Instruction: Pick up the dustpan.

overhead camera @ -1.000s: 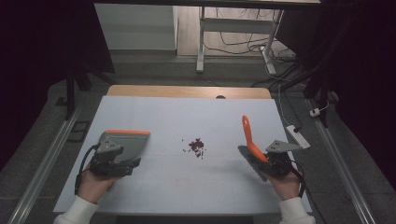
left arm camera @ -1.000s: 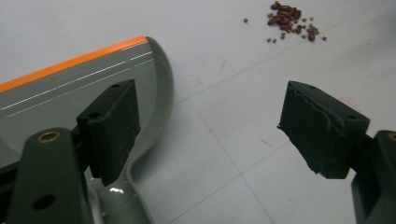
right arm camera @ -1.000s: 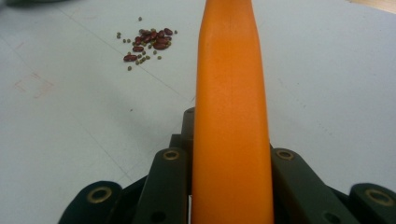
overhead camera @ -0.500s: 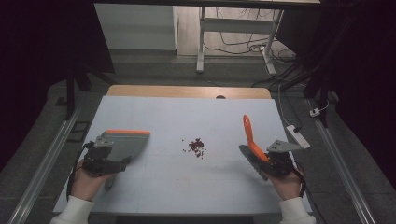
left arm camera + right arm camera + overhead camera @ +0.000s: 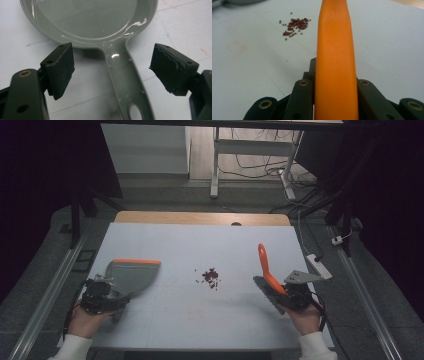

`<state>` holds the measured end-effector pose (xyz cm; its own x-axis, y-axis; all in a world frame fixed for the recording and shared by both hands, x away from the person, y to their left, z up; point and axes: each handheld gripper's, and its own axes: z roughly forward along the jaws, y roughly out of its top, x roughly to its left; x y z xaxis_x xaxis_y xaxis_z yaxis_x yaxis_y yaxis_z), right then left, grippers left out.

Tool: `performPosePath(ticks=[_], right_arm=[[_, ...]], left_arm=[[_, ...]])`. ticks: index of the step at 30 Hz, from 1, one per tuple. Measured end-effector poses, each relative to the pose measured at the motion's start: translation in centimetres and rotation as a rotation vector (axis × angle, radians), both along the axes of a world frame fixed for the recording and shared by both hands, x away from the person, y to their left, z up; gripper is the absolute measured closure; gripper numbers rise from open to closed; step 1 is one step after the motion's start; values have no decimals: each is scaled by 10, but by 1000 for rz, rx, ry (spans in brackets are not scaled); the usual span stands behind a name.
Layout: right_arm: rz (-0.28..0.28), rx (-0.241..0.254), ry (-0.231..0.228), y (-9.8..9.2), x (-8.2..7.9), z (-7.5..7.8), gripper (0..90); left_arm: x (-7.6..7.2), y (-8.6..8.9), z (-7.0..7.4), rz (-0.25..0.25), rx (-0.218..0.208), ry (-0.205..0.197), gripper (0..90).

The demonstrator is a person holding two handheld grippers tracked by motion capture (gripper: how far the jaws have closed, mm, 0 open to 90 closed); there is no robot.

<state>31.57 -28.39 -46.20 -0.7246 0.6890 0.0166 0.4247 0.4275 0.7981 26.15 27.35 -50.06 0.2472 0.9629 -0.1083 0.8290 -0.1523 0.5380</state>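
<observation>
Straddling the slim handle of a grey plastic dustpan with an orange front lip [image 5: 131, 274], the left gripper [image 5: 112, 72] is seen with its two black jaws spread wide, the handle lying between them and touched by neither pad. The dustpan rests flat on the white tabletop [image 5: 200, 320] at the left side of the table, its orange lip turned toward the centre, where a small scatter of dark red beans and tiny greenish seeds [image 5: 210, 276] lies well apart from both tools. At the right, an orange-handled grey hand brush [image 5: 267, 279] is clamped in the right gripper [image 5: 295, 295]; in the right gripper view the handle [image 5: 335, 62] is seen pinched between the closed jaws and running forward, to the right of the spill. The dustpan is judged to be light, stiff and glossy, so a slippery hold is to be expected; the handle, midway between the bowl and the hanging hole [image 5: 136, 112], is taken as the best place for the pads, where the moulded edges offer some purchase. A grip too near the hole could let the pan tip forward. The brush is likewise thought light and rigid in the handle, with soft bristles that will give against the table. The beans, being hard and round, are likely to roll if swept quickly.
</observation>
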Motion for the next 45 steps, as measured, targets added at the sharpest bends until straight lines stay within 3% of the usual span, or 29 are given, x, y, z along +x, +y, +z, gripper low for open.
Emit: performPosePath(ticks=[6,17,24,26,30,32,39,45], right_arm=[[14,-5,-2,3,-1,0,765],[5,-15,-4,1,-1,-1,765],[4,-22,1,1,0,-2,766],[9,-23,6,2,0,-3,765],[13,-34,11,4,0,-4,765],[14,-38,16,4,0,-5,765],[20,-51,34,6,1,-8,765],[22,-56,39,6,1,-9,765]], left_arm=[[4,-4,-8,-4,-17,31,226],[3,-4,-11,21,-4,41,239],[9,-6,-20,22,-29,76,252],[14,-6,-26,31,-60,92,260],[16,-4,-27,65,-75,79,340],[16,-2,-26,80,-76,82,428],[15,1,-25,94,-86,68,609],[15,5,-25,90,-94,59,615]])
